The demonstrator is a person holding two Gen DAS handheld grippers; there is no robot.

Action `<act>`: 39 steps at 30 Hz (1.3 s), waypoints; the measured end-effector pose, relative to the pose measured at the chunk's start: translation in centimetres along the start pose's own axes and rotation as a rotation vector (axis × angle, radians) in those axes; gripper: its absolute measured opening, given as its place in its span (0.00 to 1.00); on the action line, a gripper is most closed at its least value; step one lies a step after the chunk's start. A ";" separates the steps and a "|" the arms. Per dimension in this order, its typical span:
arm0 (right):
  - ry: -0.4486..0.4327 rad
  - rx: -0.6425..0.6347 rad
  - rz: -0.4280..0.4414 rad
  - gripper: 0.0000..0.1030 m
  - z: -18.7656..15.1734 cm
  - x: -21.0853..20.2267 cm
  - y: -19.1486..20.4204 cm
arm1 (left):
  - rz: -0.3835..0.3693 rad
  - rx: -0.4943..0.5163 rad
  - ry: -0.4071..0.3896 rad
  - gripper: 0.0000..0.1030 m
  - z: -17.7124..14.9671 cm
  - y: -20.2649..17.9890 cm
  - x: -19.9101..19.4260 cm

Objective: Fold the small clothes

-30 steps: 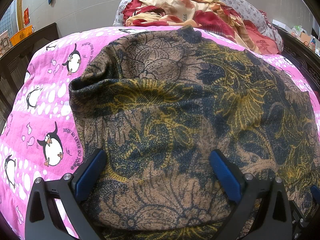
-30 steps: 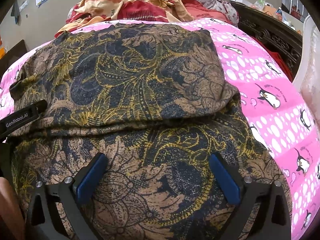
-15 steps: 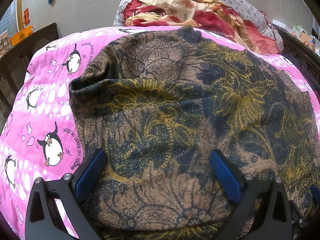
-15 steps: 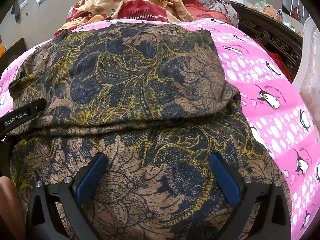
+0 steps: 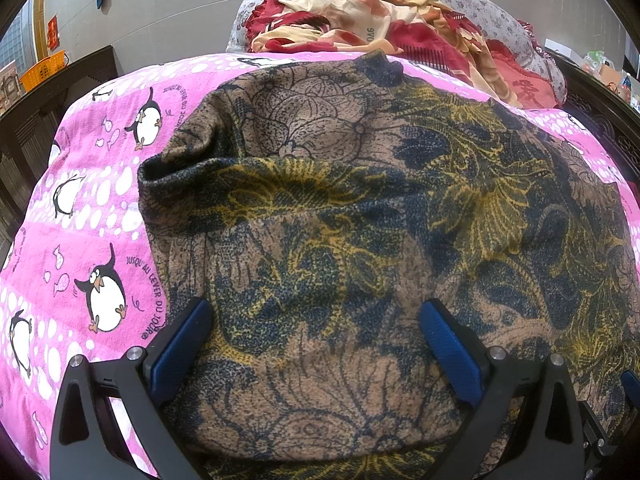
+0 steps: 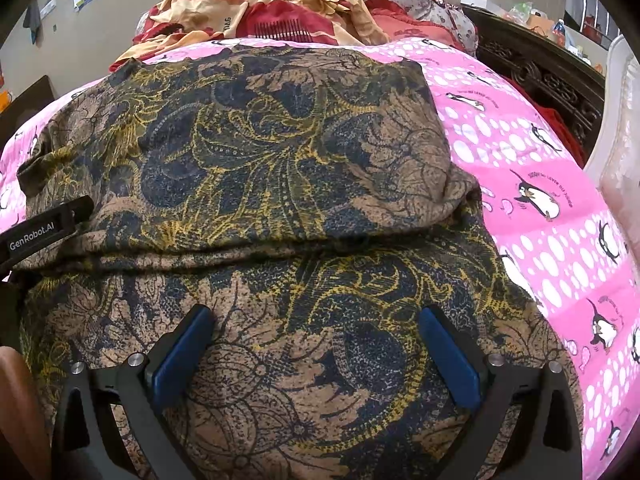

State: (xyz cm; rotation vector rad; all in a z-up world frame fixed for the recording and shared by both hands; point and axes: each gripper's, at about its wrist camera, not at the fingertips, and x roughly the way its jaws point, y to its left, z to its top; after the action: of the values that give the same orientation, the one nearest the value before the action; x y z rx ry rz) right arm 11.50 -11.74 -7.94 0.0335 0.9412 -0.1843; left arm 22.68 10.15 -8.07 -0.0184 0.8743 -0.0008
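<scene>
Two open tongs hover low over a folded patterned garment on a bed w/ a pink penguin blanket.

We see the left tongs point(image 5: 316, 344) spread wide, blue pads point(image 5: 180, 340) apart w/ nothing between them, sitting over the near edge of the brown, navy & yellow floral garment point(image 5: 360, 220). Our right tongs point(image 6: 316, 344) are also wide & empty, above the same garment point(image 6: 280, 152), where an upper layer is folded over a lower one, its fold edge running across just beyond the fingertips. The garment lies in the middle of the pink penguin blanket point(image 5: 100, 208), which shows at left in the left view & at right in the right view. A heap of red & cream bedding point(image 5: 360, 28) sits at the far end of the bed, near the wall.
</scene>
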 end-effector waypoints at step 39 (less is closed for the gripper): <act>-0.009 -0.007 -0.010 1.00 0.0 -0.1 0.5 | 0.008 0.007 0.001 1.00 0.0 -0.1 0.0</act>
State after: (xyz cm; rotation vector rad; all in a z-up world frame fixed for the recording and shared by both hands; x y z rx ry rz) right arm 11.49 -11.23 -7.90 0.0218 0.9335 -0.1904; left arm 22.69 10.06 -8.07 -0.0085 0.8757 0.0036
